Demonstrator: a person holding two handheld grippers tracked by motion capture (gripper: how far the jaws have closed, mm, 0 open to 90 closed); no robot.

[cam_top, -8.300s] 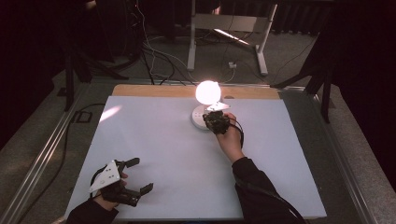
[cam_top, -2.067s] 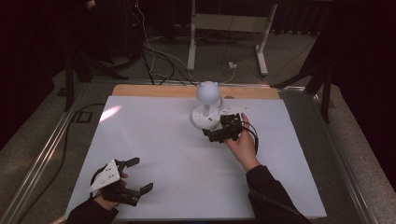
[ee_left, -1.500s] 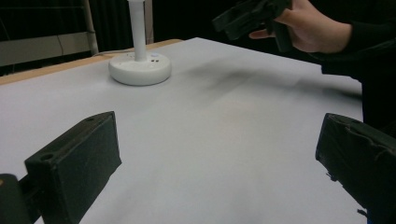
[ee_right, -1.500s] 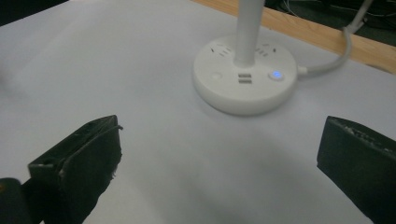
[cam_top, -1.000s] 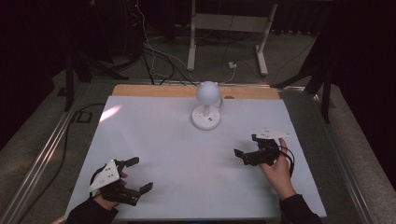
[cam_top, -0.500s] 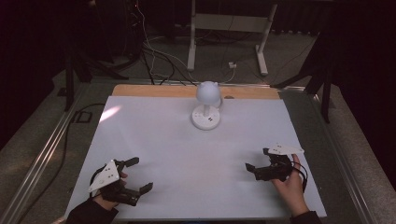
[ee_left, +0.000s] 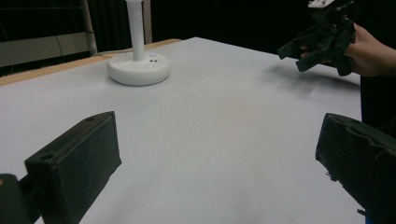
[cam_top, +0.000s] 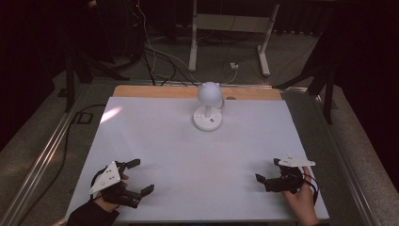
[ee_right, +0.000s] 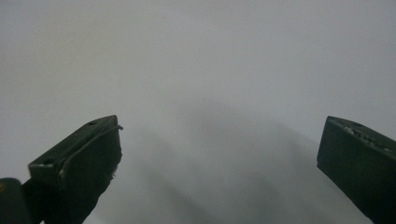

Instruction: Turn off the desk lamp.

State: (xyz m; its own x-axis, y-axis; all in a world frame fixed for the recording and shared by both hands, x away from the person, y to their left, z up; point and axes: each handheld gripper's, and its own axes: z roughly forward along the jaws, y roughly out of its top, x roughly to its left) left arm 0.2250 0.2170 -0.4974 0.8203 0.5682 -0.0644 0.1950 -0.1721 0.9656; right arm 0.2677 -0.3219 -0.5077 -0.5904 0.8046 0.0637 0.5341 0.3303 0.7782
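White sheeting covers the table (cam_top: 188, 155), with a strip of bare wood showing along its far edge. A small white lamp (cam_top: 208, 104) stands near that far edge, about midway across: a round flat base, a slim upright stem and a globe-shaped head that is unlit. In the left gripper view the base (ee_left: 138, 69) sits well ahead on the sheet, with small marks on its top. The left gripper (cam_top: 136, 176) lies low at the near left corner, held in a hand, its jaws spread wide with nothing between them. The right gripper (cam_top: 268, 172) is at the near right corner, held in the right hand (cam_top: 301, 205), jaws likewise parted and empty, pointing toward the table's middle. Both grippers are well apart from the lamp and from each other. Cables trail across the floor beyond the table.
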